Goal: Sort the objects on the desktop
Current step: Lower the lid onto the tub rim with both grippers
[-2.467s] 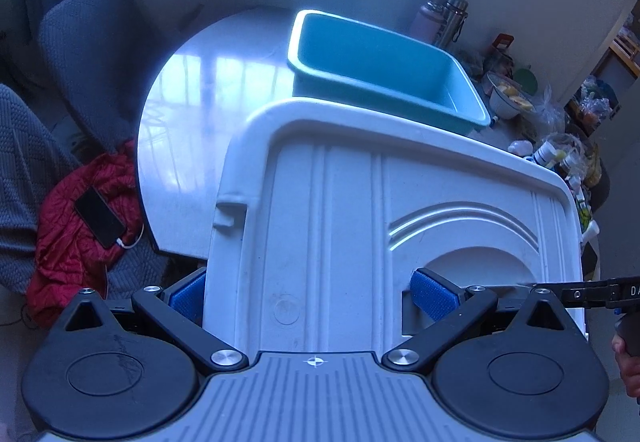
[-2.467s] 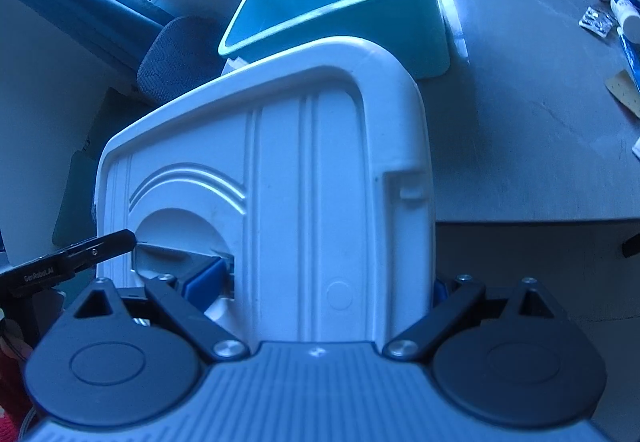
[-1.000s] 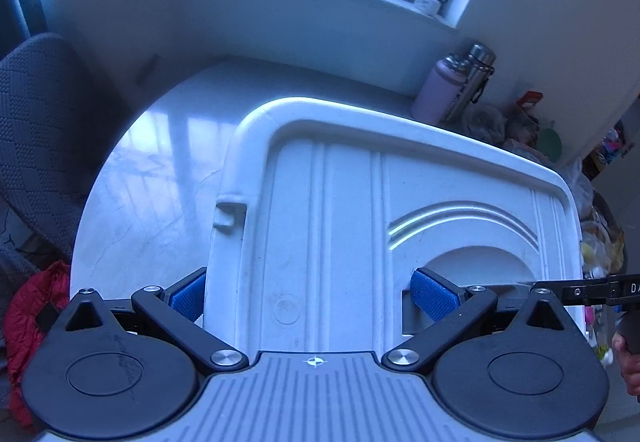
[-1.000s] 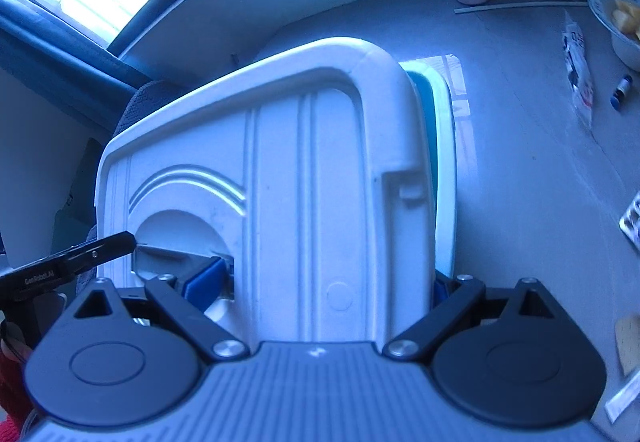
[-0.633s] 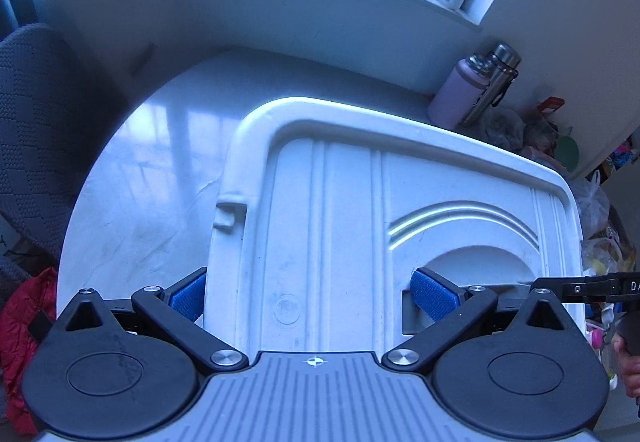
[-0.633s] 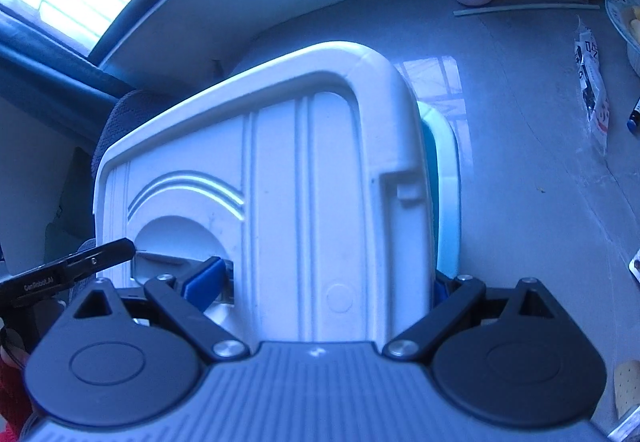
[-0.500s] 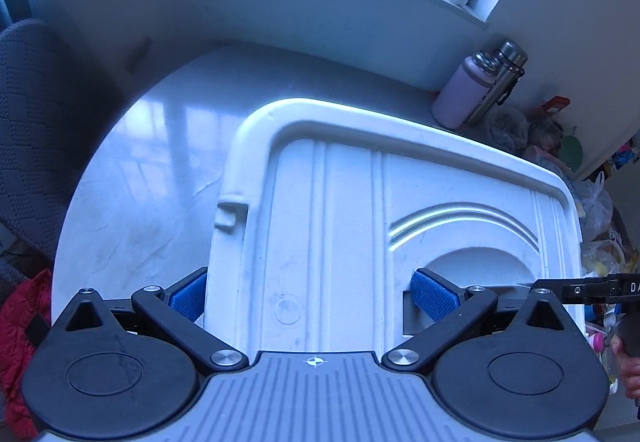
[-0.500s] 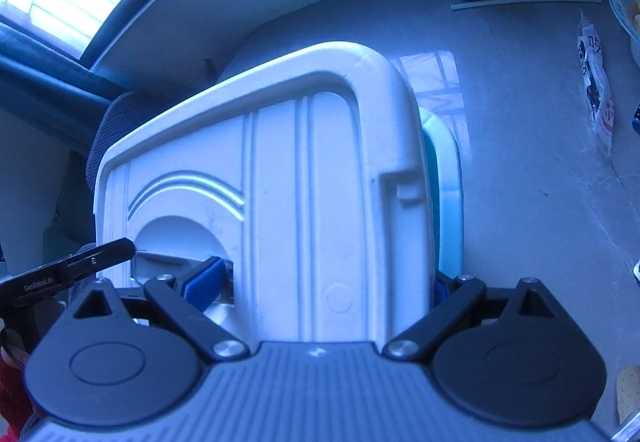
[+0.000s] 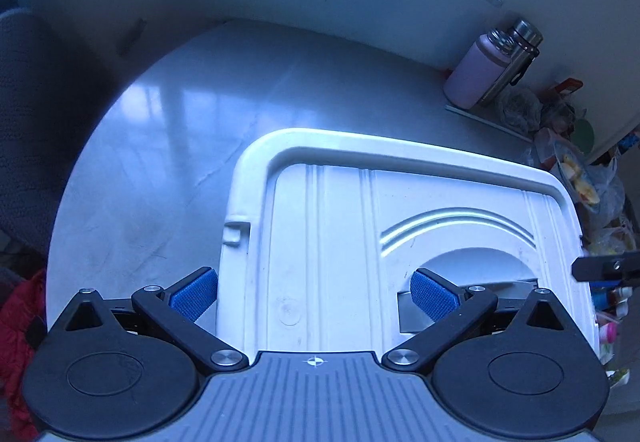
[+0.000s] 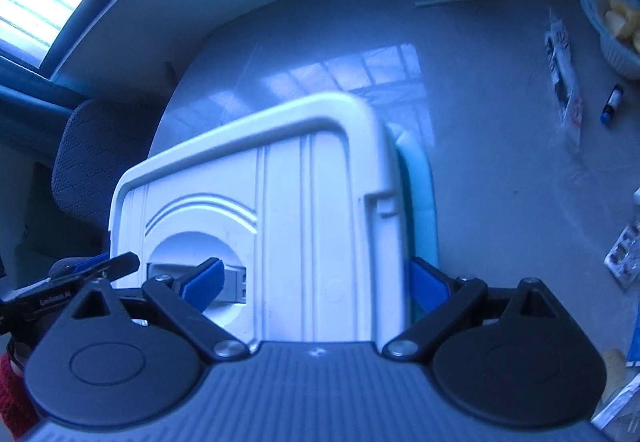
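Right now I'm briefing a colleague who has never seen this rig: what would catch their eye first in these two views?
The big white lid fills the middle of both views, with the left gripper and right gripper each clamped across it. At its right edge in the right wrist view, a strip of the teal bin shows beneath. Behind, near the wall, stands a pink bottle beside a steel flask.

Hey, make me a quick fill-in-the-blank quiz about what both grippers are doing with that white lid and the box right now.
1. The white lid is held by ____ grippers at once.
2. Under the lid, the box's rim is colored ____.
3. The pink bottle stands beside a ____ flask.
4. The left gripper's pads are colored ____.

Missing words: two; teal; steel; blue
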Motion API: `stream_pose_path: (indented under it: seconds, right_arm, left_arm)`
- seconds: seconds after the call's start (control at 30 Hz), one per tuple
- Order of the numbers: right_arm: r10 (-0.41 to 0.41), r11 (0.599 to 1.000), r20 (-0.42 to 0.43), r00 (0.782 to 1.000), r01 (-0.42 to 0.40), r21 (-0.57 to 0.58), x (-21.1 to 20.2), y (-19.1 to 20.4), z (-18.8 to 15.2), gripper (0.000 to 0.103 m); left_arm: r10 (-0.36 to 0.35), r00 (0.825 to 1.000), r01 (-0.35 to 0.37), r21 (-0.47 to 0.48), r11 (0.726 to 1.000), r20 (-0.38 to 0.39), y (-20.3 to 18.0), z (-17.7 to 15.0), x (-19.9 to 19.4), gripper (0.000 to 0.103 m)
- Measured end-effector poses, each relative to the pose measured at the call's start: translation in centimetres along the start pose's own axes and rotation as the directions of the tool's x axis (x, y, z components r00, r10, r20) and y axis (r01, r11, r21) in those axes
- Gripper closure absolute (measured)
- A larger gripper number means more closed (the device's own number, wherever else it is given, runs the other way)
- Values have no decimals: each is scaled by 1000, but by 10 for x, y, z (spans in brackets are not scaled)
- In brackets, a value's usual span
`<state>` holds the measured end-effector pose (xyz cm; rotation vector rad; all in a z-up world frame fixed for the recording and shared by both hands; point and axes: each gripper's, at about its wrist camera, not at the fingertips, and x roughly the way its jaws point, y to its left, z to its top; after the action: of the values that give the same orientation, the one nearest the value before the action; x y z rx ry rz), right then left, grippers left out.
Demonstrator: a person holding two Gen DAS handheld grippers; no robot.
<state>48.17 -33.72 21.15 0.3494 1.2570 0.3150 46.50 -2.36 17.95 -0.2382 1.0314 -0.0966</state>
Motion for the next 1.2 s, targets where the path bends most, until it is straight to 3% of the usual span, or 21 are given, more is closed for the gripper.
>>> stream_pose_path:
  seconds: [0.23,0.37,0.47,0.5,0.57,0.67,1.13,1.2]
  right_arm:
    - [-82,995,45,996,84,-54,-12,-7,4,5]
    - [-170,974,128,977,187,-126,-26,-4,2,6]
    - [-184,963,126,975,205,-176,-29,-1,1,9]
    - [-192,959,122,974,212,-186,-28,0,0,12]
    - [-207,953,108,972,225,-202,-23,1,-2,32]
    - [-220,950,63,974,228,-212,-10,0,-5,49]
    - [-195,961,17,981,195,-197,-3,0,-2,74]
    - [-199,960,17,980,198,-200,-4,2,-3,74]
  left_arm:
    - [1,1000,-1,16,1000,5,-2,0,-4,0]
    - [12,1000,-12,31,999,26,-4,1,-13,0]
    - [26,999,-27,41,999,32,-7,5,-18,0]
    - [31,999,-32,42,999,32,-7,5,-19,0]
    - [35,999,-36,33,999,24,-6,6,-18,0]
    - [25,1000,-25,20,999,2,-2,2,-15,0]
    - [24,999,-23,20,1000,-26,-4,-2,-3,0]
    - [22,999,-22,20,1000,-26,-5,-2,-2,0]
